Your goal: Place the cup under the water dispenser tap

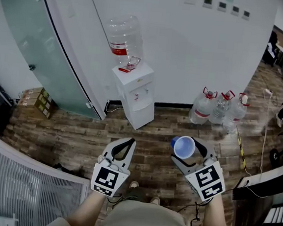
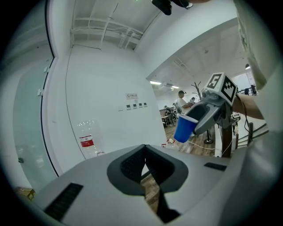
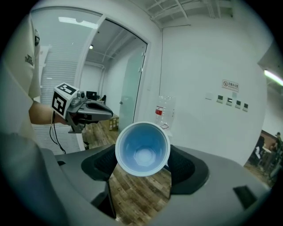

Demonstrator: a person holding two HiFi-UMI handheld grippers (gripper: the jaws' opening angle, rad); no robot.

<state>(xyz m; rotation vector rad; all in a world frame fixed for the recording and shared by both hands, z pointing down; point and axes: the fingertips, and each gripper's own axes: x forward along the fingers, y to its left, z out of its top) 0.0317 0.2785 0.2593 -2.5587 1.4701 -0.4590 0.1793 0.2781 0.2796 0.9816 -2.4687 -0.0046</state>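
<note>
Nearest the camera, both forearms are seen stretched forward over the wooden floor [image 1: 80, 139], each hand carrying a marker cube. The left tool [image 1: 129, 142] is held with its jaws drawn together at the tips, and nothing is gripped between them. The right tool [image 1: 185, 151] is closed on the blue cup [image 1: 184, 147], which is clamped by its sides between the two pads; the open mouth is turned back toward that tool's own camera, so the pale inside and the bottom are shown. The cup is carried in the air, beside the left tool and well apart from the water dispenser [image 1: 135, 96]. Farther on, the white dispenser is stood on the floor against the white wall [image 1: 186, 50], with a clear inverted bottle [image 1: 124, 38] with a red label mounted on top. To its right, three spare bottles [image 1: 220, 108] are set on the floor by the wall. To its left, a frosted glass door [image 1: 44, 42] is seen, with cardboard boxes [image 1: 38, 101] stacked at its foot.
</note>
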